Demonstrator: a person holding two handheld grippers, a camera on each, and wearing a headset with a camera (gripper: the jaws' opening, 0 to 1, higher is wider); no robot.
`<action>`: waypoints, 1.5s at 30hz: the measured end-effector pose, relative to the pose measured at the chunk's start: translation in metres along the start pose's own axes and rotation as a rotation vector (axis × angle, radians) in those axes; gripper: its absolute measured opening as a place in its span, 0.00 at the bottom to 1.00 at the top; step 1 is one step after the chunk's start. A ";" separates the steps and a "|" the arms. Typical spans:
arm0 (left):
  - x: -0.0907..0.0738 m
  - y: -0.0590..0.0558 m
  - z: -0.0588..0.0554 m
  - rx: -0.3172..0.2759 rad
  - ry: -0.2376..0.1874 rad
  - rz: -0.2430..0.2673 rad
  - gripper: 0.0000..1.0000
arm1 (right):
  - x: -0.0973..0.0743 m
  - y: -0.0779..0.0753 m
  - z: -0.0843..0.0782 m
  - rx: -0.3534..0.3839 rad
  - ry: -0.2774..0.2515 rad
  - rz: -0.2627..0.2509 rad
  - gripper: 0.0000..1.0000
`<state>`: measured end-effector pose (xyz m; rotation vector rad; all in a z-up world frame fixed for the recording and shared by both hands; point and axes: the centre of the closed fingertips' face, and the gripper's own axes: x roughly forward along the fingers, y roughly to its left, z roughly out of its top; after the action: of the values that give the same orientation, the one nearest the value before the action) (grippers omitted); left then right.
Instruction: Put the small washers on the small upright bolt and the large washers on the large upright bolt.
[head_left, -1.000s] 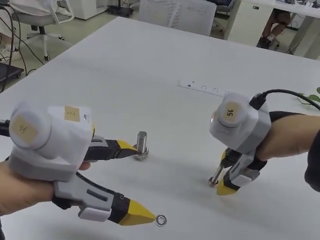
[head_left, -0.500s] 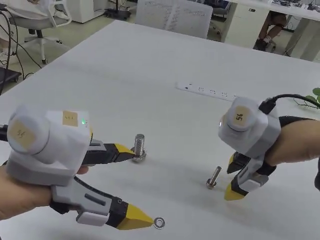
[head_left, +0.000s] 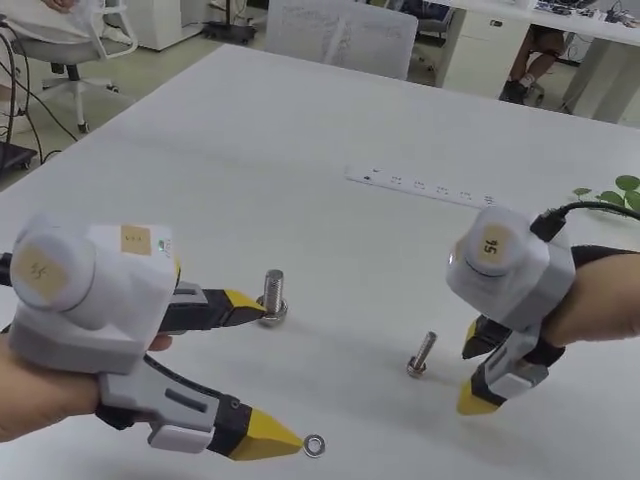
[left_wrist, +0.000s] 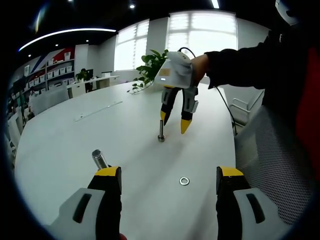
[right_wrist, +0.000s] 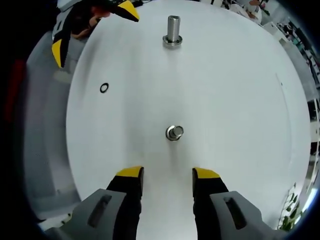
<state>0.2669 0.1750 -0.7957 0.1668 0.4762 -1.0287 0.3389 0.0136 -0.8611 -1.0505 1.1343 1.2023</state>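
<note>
head view: left gripper (head_left: 280, 375) has its jaws spread wide and empty. the silver, threaded large bolt (head_left: 273, 296) stands upright at one jaw tip, and a small ring washer (head_left: 315, 445) lies flat on the white desk (head_left: 300, 170) just off the other tip. right gripper (head_left: 467, 380) has its jaws parted and empty beside the slim small bolt (head_left: 421, 354).
left gripper view: the washer lies ahead, between the jaws.
right gripper view: the small bolt stands just ahead of the jaws, untouched.

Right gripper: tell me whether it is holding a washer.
No, the right gripper is open with nothing between its jaws, and a washer lies loose on the table.
</note>
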 end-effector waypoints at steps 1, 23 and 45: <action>0.000 0.000 0.000 0.001 0.000 0.000 0.77 | 0.000 0.001 0.000 0.002 -0.001 0.001 0.41; -0.002 -0.002 0.004 0.008 -0.010 0.005 0.77 | -0.001 0.049 -0.002 0.001 -0.005 0.036 0.40; -0.006 0.000 0.006 0.014 -0.020 0.017 0.77 | 0.000 0.084 0.039 -0.098 -0.030 0.082 0.40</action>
<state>0.2667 0.1772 -0.7876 0.1730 0.4486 -1.0163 0.2585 0.0586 -0.8559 -1.0644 1.1134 1.3463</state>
